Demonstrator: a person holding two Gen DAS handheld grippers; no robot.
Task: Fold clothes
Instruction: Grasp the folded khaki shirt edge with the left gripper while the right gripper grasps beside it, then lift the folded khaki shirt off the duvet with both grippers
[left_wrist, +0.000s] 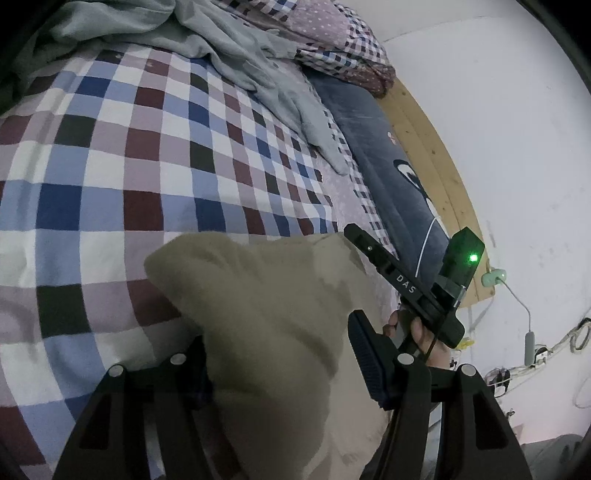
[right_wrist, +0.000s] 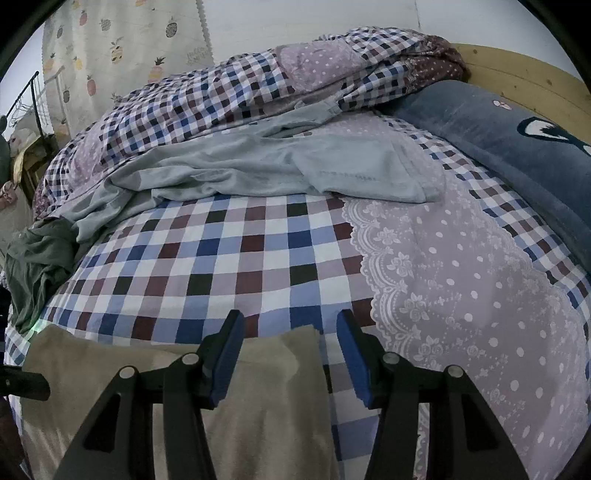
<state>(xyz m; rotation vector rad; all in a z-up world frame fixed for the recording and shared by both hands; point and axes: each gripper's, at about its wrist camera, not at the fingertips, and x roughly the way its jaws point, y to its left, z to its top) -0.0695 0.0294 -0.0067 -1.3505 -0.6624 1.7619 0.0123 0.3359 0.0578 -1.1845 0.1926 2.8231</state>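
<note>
A garment (right_wrist: 177, 387) lies on the bedspread (right_wrist: 229, 266), a shirt (right_wrist: 280, 166) beyond it, pillow (right_wrist: 517, 147) right.

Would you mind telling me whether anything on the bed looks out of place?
Yes: a grey garment lies crumpled across the checked bedspread, unfolded, and a dark green one hangs bunched at the bed's edge.

Dim, flat light over my checked bedspread (right_wrist: 236, 254); fisheye bends its edges, and beige cloth (left_wrist: 266, 332) nearest me blurs.
</note>
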